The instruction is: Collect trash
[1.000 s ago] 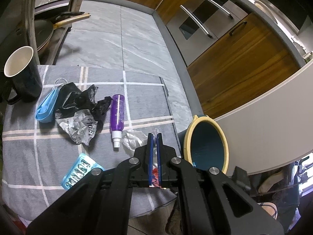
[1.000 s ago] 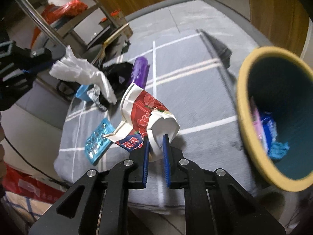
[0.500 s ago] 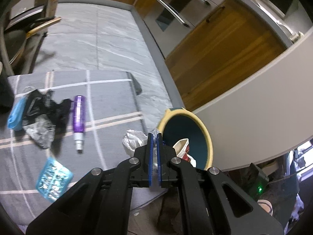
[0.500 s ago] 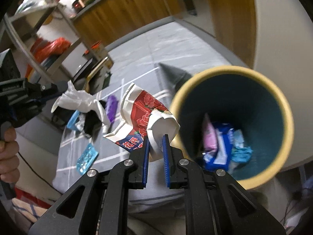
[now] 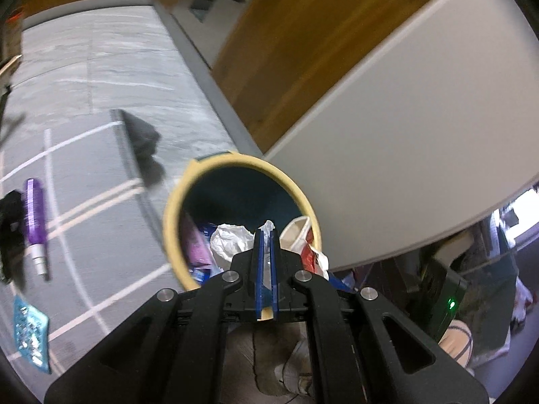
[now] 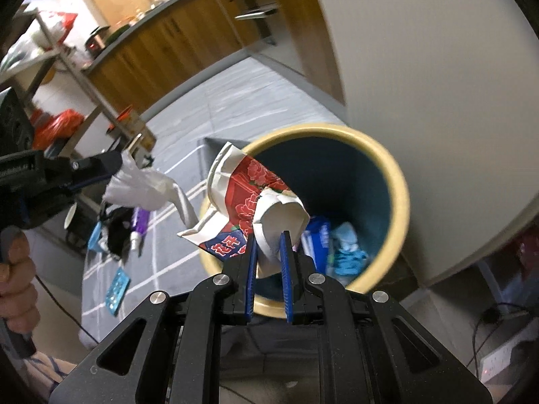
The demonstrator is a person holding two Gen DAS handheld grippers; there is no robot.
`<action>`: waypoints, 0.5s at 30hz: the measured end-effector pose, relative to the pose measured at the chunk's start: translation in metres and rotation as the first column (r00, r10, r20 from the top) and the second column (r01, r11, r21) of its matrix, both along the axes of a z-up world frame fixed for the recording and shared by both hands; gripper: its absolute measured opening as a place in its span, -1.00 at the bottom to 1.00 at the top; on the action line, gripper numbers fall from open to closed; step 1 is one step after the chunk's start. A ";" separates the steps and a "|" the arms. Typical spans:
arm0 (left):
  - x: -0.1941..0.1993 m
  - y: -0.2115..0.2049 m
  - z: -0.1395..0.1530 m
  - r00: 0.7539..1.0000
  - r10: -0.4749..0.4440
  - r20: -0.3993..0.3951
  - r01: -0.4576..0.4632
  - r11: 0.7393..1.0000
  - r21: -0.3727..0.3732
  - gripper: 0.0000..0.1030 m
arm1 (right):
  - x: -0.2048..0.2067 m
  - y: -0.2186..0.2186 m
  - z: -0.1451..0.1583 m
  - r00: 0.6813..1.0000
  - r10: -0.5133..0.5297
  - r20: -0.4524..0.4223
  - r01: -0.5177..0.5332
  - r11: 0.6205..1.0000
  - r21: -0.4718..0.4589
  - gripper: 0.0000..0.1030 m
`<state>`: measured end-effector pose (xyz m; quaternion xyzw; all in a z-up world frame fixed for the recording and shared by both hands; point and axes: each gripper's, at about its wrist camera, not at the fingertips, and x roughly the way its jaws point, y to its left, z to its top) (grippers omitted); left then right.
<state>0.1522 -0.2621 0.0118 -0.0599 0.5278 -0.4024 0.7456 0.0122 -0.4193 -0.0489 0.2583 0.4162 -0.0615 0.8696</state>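
Observation:
My left gripper point(image 5: 266, 233) is shut on a crumpled white plastic bag point(image 5: 232, 239) and holds it over the near rim of the yellow-rimmed teal bin point(image 5: 172, 222). My right gripper point(image 6: 267, 235) is shut on a crushed red-and-white paper cup point(image 6: 256, 195), which hangs above the mouth of the bin point(image 6: 401, 208). In the right wrist view the left gripper point(image 6: 118, 165) reaches in from the left with the white bag point(image 6: 145, 185) dangling near the rim. The cup point(image 5: 303, 239) also shows in the left wrist view, just right of my fingers. Blue and pink wrappers point(image 6: 347, 249) lie in the bin.
On the grey checked cloth point(image 5: 87, 229) lie a purple spray bottle point(image 5: 33, 213), a black bag point(image 5: 10, 232) and a blue blister pack point(image 5: 30, 330). A white curved cabinet point(image 5: 404, 134) stands right behind the bin. A hand point(image 6: 13, 269) grips the left tool.
Both grippers have swung from over the cloth to the bin, carrying the white bag and the paper cup. The bin now fills the middle of both views.

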 end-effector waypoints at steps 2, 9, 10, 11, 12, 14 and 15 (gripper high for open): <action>-0.006 -0.017 -0.008 1.000 -0.030 0.005 0.030 0.999 0.016 -0.95 | -0.002 -0.005 -0.002 1.000 -0.015 -0.003 0.015 1.000 0.003 -0.72; -0.012 -0.042 -0.039 0.997 -0.081 0.015 0.079 0.992 0.097 -0.95 | -0.002 -0.010 -0.012 0.999 -0.029 -0.025 0.029 1.000 0.005 -0.71; -0.012 -0.042 -0.045 0.997 -0.079 0.009 0.077 0.991 0.110 -0.95 | -0.002 -0.011 -0.014 0.999 -0.028 -0.029 0.028 1.000 0.008 -0.71; -0.011 -0.041 -0.048 0.997 -0.076 0.004 0.075 0.990 0.119 -0.95 | -0.001 -0.011 -0.017 0.999 -0.025 -0.034 0.026 1.000 0.013 -0.71; -0.010 -0.039 -0.054 0.998 -0.069 -0.004 0.069 0.989 0.133 -0.95 | 0.000 -0.010 -0.019 0.999 -0.021 -0.040 0.022 1.000 0.015 -0.71; -0.006 -0.031 -0.059 0.998 -0.056 -0.013 0.058 0.987 0.148 -0.95 | 0.004 -0.007 -0.022 0.999 -0.013 -0.048 0.014 1.000 0.018 -0.71; -0.004 -0.029 -0.059 0.999 -0.049 -0.015 0.050 0.987 0.150 -0.95 | 0.005 -0.005 -0.023 0.999 -0.010 -0.050 0.011 1.000 0.016 -0.71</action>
